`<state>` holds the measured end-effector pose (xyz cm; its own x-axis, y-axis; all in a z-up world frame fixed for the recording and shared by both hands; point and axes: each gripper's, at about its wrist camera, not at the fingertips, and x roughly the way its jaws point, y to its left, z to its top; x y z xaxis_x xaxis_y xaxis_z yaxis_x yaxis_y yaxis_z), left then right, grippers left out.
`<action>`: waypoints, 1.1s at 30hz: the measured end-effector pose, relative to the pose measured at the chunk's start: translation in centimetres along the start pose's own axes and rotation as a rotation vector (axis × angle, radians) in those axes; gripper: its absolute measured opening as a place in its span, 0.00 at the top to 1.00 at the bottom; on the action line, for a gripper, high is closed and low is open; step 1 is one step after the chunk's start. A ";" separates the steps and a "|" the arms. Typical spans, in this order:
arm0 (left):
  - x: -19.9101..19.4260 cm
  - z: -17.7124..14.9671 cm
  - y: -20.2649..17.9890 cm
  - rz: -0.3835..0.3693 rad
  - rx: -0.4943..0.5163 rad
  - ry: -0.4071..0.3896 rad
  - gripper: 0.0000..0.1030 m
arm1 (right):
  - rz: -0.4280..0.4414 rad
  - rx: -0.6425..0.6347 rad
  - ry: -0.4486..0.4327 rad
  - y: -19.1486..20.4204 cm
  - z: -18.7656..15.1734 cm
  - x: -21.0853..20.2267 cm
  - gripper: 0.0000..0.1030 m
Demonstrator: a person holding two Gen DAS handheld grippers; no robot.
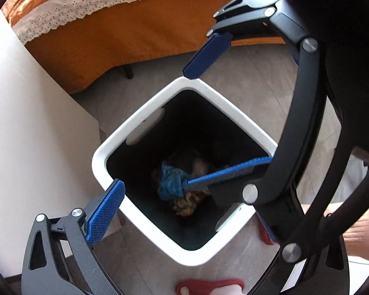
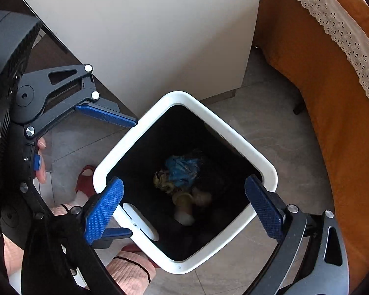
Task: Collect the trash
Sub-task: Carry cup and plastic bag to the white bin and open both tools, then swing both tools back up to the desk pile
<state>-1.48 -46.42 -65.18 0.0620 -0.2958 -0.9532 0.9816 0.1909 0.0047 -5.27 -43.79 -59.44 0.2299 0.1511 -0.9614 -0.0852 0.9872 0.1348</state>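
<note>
A white square bin with a black inside stands on the floor below both grippers. At its bottom lie a crumpled blue bag, yellowish crumpled paper and a pale cup. My left gripper hangs open over one corner of the bin, with nothing between its pads. Its second finger is mostly hidden behind the right gripper in the left wrist view. My right gripper hangs open over the bin's mouth, pointing down, also holding nothing.
An orange bedspread with a lace trim hangs close to the bin. A white cabinet side stands against another side of it. The person's feet in red slippers stand on the grey tiled floor beside the bin.
</note>
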 end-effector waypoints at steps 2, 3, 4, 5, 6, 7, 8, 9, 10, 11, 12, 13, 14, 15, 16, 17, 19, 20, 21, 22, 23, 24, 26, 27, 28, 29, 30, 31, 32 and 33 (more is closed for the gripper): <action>-0.6 0.0 -0.2 0.001 0.003 -0.002 0.05 | -0.003 -0.004 -0.001 -0.3 0.2 -0.6 0.05; -1.1 0.1 -0.1 0.003 0.004 -0.002 0.05 | -0.004 -0.004 -0.001 -0.1 0.4 -0.9 0.05; -1.9 0.2 0.1 0.005 0.004 -0.005 0.05 | -0.009 -0.004 -0.004 -0.3 0.9 -1.3 0.05; -2.4 0.3 0.1 0.005 0.002 -0.006 0.05 | -0.016 -0.005 -0.008 -0.1 1.0 -1.8 0.05; -3.1 0.4 0.1 0.008 0.000 -0.012 0.05 | -0.022 -0.003 -0.012 0.0 1.1 -2.3 0.05; -3.9 0.5 0.1 0.014 -0.002 -0.019 0.05 | -0.028 0.001 -0.016 0.0 1.3 -3.2 0.05; -4.7 0.7 0.2 0.017 -0.005 -0.023 0.05 | -0.035 0.007 -0.023 0.1 1.5 -4.1 0.05; -5.6 0.8 0.4 0.019 -0.010 -0.029 0.05 | -0.040 0.012 -0.028 0.1 1.6 -4.7 0.04; -6.6 0.9 0.5 0.022 -0.016 -0.038 0.05 | -0.045 0.021 -0.036 0.3 1.9 -5.8 0.04; -7.9 1.2 0.6 0.024 -0.023 -0.050 0.05 | -0.049 0.029 -0.043 0.3 2.1 -6.7 0.05; -8.9 1.1 0.6 0.026 -0.026 -0.056 0.05 | -0.055 0.036 -0.053 0.5 2.4 -7.8 0.05; -10.2 1.3 0.7 0.029 -0.031 -0.067 0.05 | -0.064 0.044 -0.064 0.8 2.7 -9.2 0.05; -11.6 1.6 0.8 0.033 -0.035 -0.079 0.05 | -0.071 0.051 -0.074 1.1 2.9 -10.3 0.05; -12.9 1.7 0.9 0.036 -0.036 -0.090 0.05 | -0.078 0.059 -0.085 1.3 3.2 -11.6 0.05; -13.7 1.9 1.2 0.037 -0.038 -0.096 0.05 | -0.088 0.069 -0.098 1.6 3.5 -13.1 0.05; -14.9 2.2 1.3 0.040 -0.040 -0.104 0.05 | -0.097 0.077 -0.110 1.9 3.6 -14.4 0.05; -17.7 2.7 1.7 0.048 -0.048 -0.128 0.05 | -0.116 0.099 -0.138 2.5 4.1 -17.4 0.04; -18.9 2.8 1.8 0.053 -0.052 -0.138 0.05 | -0.125 0.109 -0.152 2.7 4.3 -18.6 0.05; -20.5 3.0 2.0 0.059 -0.062 -0.150 0.05 | -0.137 0.120 -0.166 3.0 4.4 -20.2 0.04; -21.9 3.1 2.2 0.061 -0.075 -0.161 0.05 | -0.148 0.132 -0.181 3.3 4.8 -21.8 0.04; -23.1 3.1 2.4 0.062 -0.086 -0.172 0.05 | -0.155 0.141 -0.195 3.6 4.9 -23.1 0.05; -24.9 3.2 2.7 0.068 -0.100 -0.189 0.05 | -0.167 0.149 -0.214 4.0 5.1 -24.7 0.04; -28.0 3.3 2.9 0.078 -0.130 -0.221 0.05 | -0.190 0.167 -0.260 5.1 5.7 -28.3 0.04; -30.0 3.3 3.1 0.085 -0.148 -0.241 0.05 | -0.196 0.173 -0.276 5.4 6.0 -29.4 0.04; -31.8 3.5 2.9 0.102 -0.164 -0.257 0.05 | -0.207 0.181 -0.304 6.1 6.3 -31.3 0.04; -33.3 3.5 3.0 0.118 -0.179 -0.273 0.05 | -0.215 0.186 -0.326 6.7 6.6 -32.6 0.04; -35.1 3.4 3.2 0.142 -0.199 -0.285 0.05 | -0.223 0.193 -0.351 7.3 6.9 -34.1 0.04; -36.8 3.3 3.3 0.165 -0.218 -0.295 0.05 | -0.227 0.203 -0.384 8.0 7.4 -35.7 0.04; -38.3 3.2 3.5 0.184 -0.236 -0.309 0.05 | -0.227 0.210 -0.410 8.5 7.7 -37.0 0.04; -40.2 2.9 3.8 0.210 -0.263 -0.329 0.05 | -0.224 0.214 -0.439 9.1 8.2 -38.3 0.04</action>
<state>0.31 -36.47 -25.94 0.3499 -0.4984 -0.7932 0.8653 0.4964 0.0698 -6.90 -40.17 -19.40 0.6075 -0.1023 -0.7877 0.2012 0.9791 0.0280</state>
